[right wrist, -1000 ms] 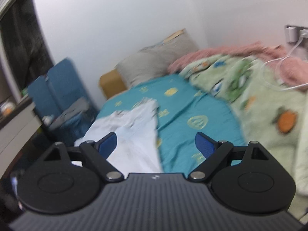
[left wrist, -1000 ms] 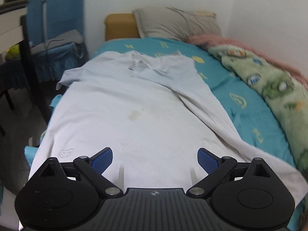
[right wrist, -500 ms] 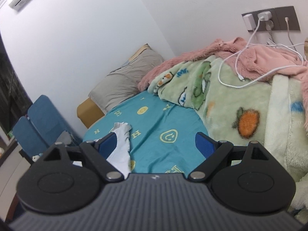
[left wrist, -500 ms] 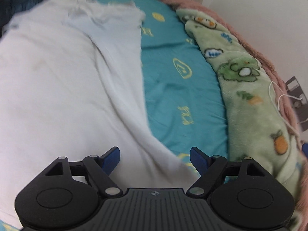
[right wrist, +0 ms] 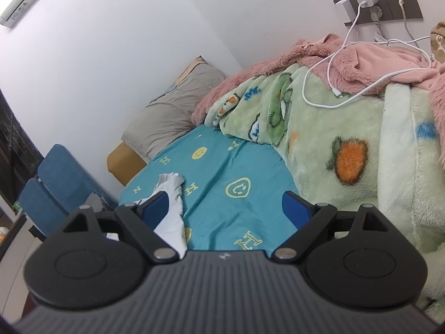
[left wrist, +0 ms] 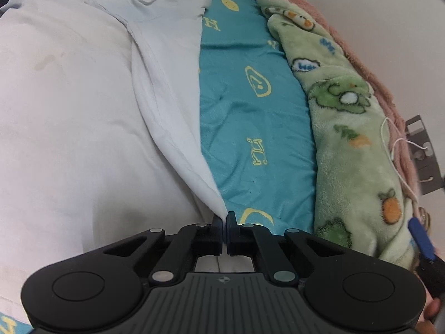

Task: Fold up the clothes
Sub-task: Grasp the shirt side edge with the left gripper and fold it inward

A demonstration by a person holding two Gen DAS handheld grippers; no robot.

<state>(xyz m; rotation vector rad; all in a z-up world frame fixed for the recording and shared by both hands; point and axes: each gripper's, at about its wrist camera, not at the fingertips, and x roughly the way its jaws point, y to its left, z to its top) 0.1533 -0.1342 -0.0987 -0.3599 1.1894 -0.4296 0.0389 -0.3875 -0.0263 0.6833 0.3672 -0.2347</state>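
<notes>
A large white garment (left wrist: 83, 105) lies spread over the left half of the bed, with its right side folded over toward the middle. My left gripper (left wrist: 224, 224) is shut on the near right corner of the garment at the bed's front edge. In the right wrist view only a strip of the garment (right wrist: 172, 211) shows behind the left finger. My right gripper (right wrist: 226, 208) is open and empty, held above the teal sheet (right wrist: 228, 178). One blue pad of the right gripper (left wrist: 421, 238) shows at the right edge of the left wrist view.
A green fleece blanket (left wrist: 342, 105) and a pink blanket (right wrist: 361, 55) lie along the wall side. A white charging cable (right wrist: 333, 83) runs from the wall socket (right wrist: 378, 2) over them. A grey pillow (right wrist: 169, 114) sits at the head; a blue chair (right wrist: 52, 183) stands at the left.
My left gripper moved right to the garment's near corner and closed on it. My right gripper swung right and tilted up toward the blankets, staying open.
</notes>
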